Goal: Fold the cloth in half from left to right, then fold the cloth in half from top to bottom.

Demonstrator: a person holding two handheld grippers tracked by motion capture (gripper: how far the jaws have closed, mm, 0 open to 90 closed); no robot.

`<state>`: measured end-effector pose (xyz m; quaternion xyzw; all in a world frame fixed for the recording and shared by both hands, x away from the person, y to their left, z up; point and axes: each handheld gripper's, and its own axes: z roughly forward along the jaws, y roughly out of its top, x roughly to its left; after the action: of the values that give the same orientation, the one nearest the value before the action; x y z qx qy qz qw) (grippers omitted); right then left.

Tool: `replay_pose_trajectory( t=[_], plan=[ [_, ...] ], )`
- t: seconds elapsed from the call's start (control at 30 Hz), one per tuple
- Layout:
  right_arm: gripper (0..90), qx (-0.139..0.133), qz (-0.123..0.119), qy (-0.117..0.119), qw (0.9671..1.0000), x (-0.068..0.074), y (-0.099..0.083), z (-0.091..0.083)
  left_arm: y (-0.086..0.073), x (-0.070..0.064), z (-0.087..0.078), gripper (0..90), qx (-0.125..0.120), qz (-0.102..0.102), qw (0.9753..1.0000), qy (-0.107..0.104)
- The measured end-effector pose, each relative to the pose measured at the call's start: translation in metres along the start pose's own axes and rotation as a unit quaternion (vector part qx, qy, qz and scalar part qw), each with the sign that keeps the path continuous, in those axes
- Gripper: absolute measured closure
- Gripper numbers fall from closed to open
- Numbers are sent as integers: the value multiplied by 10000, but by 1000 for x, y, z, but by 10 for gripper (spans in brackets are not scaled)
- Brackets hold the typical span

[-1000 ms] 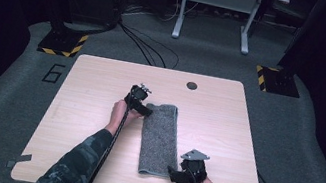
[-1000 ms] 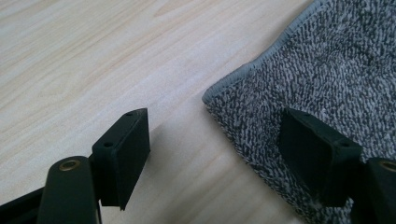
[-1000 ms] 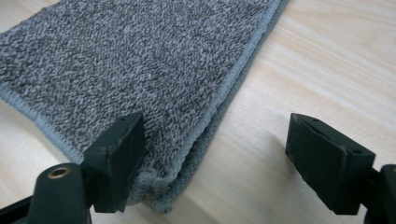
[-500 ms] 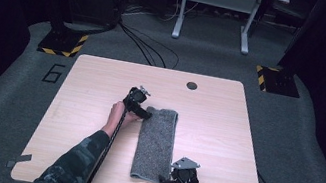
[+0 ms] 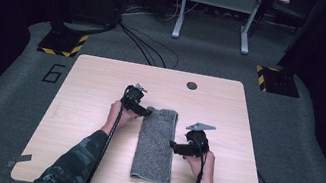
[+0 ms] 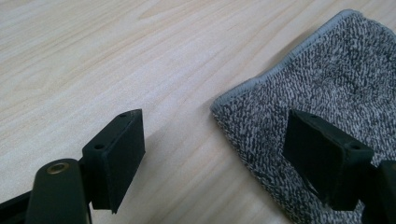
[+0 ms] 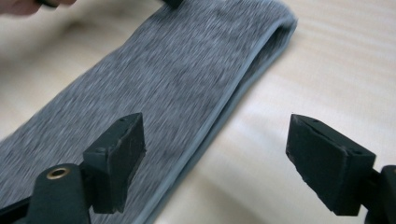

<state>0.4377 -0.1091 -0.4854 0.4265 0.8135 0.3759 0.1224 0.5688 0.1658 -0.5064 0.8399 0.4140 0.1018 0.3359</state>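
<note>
While both my grippers stand over the bench [image 5: 82, 107], I list from left to right.

Item one: my left gripper [image 5: 135, 101], fingers [image 6: 116, 154] spread wide and holding nothing, straddling the far left corner of the towel [image 6: 327, 88]; one pad is over bare wood, the other over the cloth.

Item two: the grey towel, folded into a long narrow strip lying flat at mid-bench, running from far to near. I judge it soft, light and limp, with a stitched hem; it should sag when lifted, so corners or the hemmed edge look the best hold.

Item three: my right gripper [image 5: 192, 145], fingers [image 7: 119, 154] likewise parted and empty, just beside the strip's right long edge.

Room: bare wood lies open on both sides; a small dark round fitting [image 5: 192, 85] sits near the far edge, well apart.
</note>
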Motion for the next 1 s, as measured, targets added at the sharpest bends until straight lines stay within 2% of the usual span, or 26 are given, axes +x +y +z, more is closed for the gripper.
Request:
replay_pose_trajectory(
  t=[0.03,0.07,0.13,0.2,0.27,0.4,0.43,0.53,0.6,0.63,0.67,0.77,0.87,0.9,0.97,1.0],
  plan=[
    [193,51,46,-8,10000,-4,6,5,0,0,0,205,4,-12,10000,20],
    [196,81,120,-15,9999,-15,19,17,1,1,1,207,-14,-10,10000,27],
    [196,108,181,-27,9998,-17,23,20,1,1,1,208,-35,-26,10000,43],
    [206,160,262,-49,9995,-28,36,32,1,2,2,211,-14,-46,10000,48],
    [212,197,297,-65,9993,-32,43,39,1,2,3,213,-19,-118,9999,29],
    [238,274,326,-102,9990,-37,52,49,2,4,4,222,-4,-137,9999,0],
    [267,259,295,-175,9991,-40,57,55,3,4,4,228,-2,-143,9999,-7],
    [287,325,345,-174,9987,-46,63,63,4,2,4,249,-24,-101,9999,40],
    [317,256,274,-288,9989,-47,66,65,5,2,4,267,4,-80,10000,12],
    [318,276,311,-304,9987,-47,67,67,5,2,4,274,4,-80,10000,12],
    [332,357,295,-262,9986,-49,68,69,5,1,5,286,5,-66,10000,6],
    [367,352,388,-243,9983,-53,72,75,6,-3,7,337,91,41,9999,46],
    [403,327,325,-354,9983,-53,74,78,6,-4,7,367,107,71,9999,34],
    [427,424,299,-399,9979,-53,73,83,7,-6,7,391,123,132,9998,119],
    [447,455,289,-405,9977,-53,72,85,7,-7,8,395,135,105,9998,133],
    [473,502,317,-433,9973,-53,70,90,8,-9,8,412,206,224,9993,217]
  ],
)
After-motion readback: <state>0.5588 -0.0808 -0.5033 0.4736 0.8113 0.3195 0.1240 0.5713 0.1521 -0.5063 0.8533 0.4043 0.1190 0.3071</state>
